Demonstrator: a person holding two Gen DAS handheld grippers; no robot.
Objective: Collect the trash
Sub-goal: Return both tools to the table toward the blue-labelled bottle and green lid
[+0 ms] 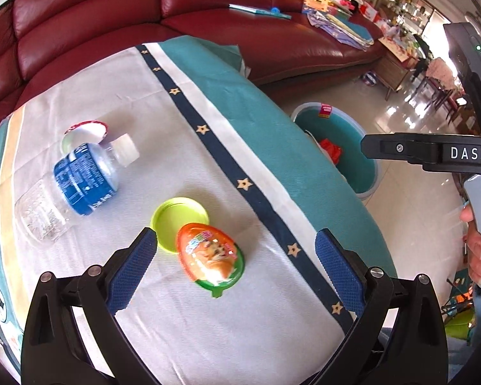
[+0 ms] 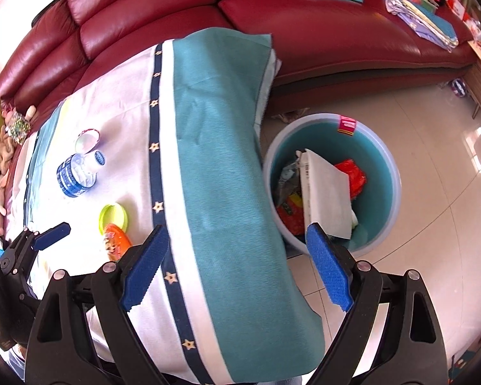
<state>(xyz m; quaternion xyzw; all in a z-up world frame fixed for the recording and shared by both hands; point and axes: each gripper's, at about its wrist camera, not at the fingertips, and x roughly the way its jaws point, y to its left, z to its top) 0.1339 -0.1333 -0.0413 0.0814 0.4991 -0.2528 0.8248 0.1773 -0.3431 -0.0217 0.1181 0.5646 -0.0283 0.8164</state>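
- The left hand-held gripper (image 1: 235, 268) hangs low over the cloth-covered desk (image 1: 182, 327) with its blue pads wide apart, holding nothing.
- Between those pads, closer to the left one, lies an orange egg-shaped wrapper (image 1: 210, 258) with a green rim; I judge it the next piece of trash to go.
- Touching the wrapper's far-left side is a lime-green lid (image 1: 176, 219), lying flat on the white cloth.
- Further left lies a clear plastic bottle (image 1: 77, 186) on its side, blue label and white cap, and just beyond its cap a small round white lid (image 1: 86, 131) with a red edge.
- The right hand-held gripper (image 2: 237, 264) is also spread apart and empty, hovering above the teal edge of the desk, with the bin ahead to its right.
- The teal bin (image 2: 396, 176) stands on the tiled floor just off the right side of the desk, already holding a white box (image 2: 327, 192) and red and grey wrappers.
- The step in hand seems to be the approach for a pick-up; four pieces remain on the desk.
- Next move, as I judge it: lower the left pads around the egg wrapper, shift slightly so the green lid stays outside, and close gently, since the smooth rounded shell may slip.
- Then carry it right, past the desk edge, and release over the bin.
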